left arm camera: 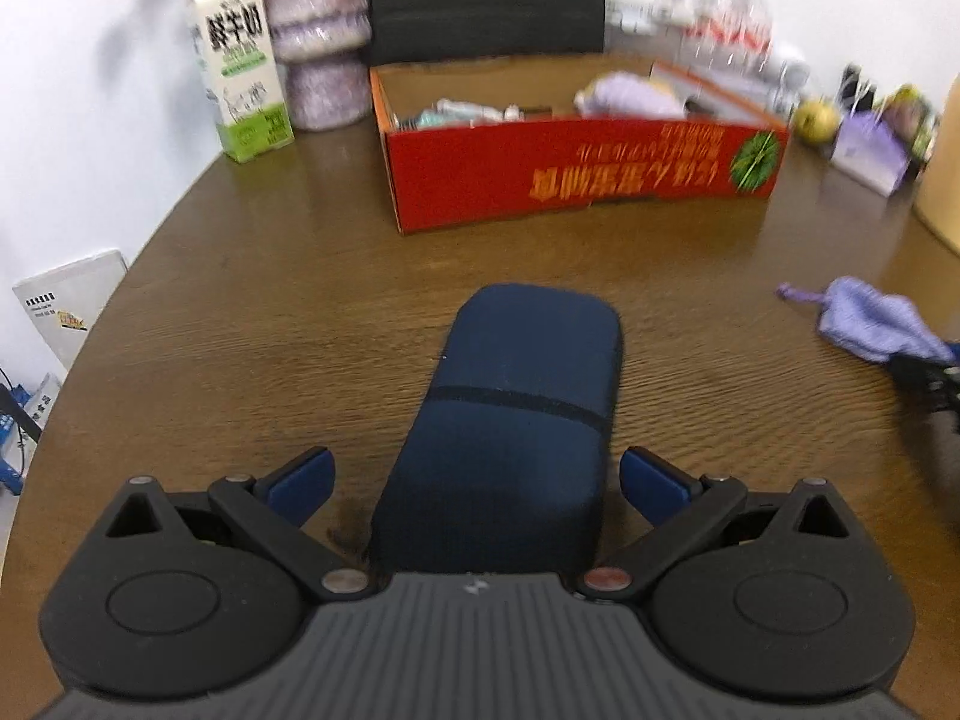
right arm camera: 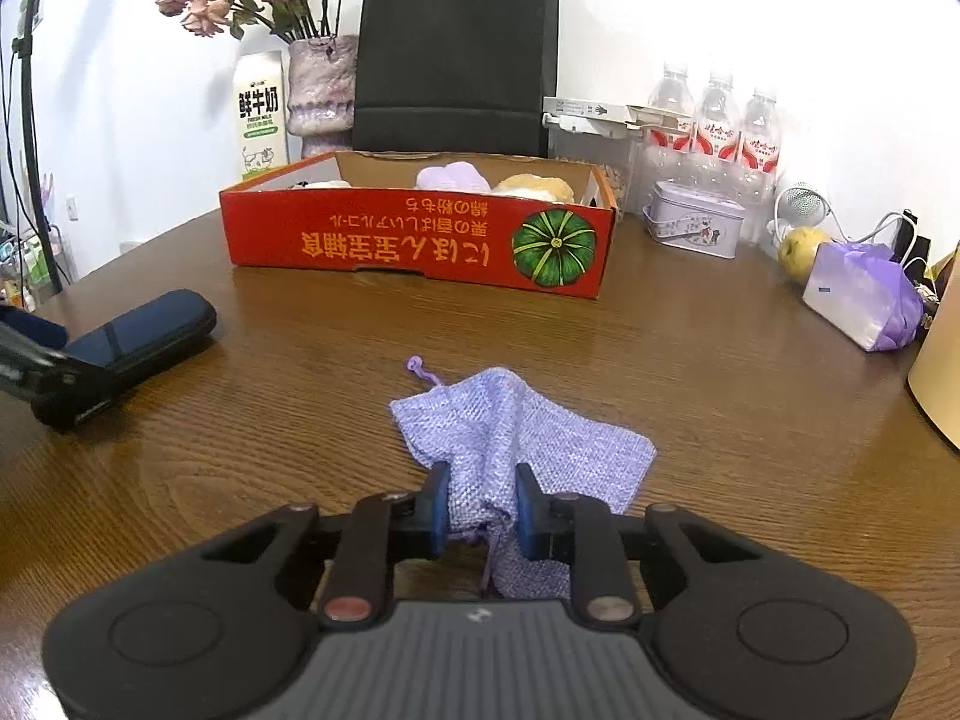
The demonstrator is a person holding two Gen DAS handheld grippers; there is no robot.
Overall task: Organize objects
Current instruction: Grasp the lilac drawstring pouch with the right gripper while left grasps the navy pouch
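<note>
A dark blue zip case (left arm camera: 510, 414) lies on the brown table between the spread fingers of my left gripper (left arm camera: 477, 480), which is open around its near end without touching it. It also shows in the right wrist view (right arm camera: 150, 324) at the left. My right gripper (right arm camera: 480, 507) is shut on a lilac drawstring pouch (right arm camera: 516, 432) that lies bunched on the table; the pouch also shows in the left wrist view (left arm camera: 870, 324) at the right. A red open cardboard box (right arm camera: 420, 240) with soft items inside stands behind, also in the left wrist view (left arm camera: 576, 174).
Behind the box stand a milk carton (right arm camera: 261, 114), a vase with dried flowers (right arm camera: 318, 90) and a black paper bag (right arm camera: 453, 54). To the right are water bottles (right arm camera: 714, 120), a tin (right arm camera: 696, 219), a yellow fruit (right arm camera: 801, 252) and a lilac packet (right arm camera: 864, 294).
</note>
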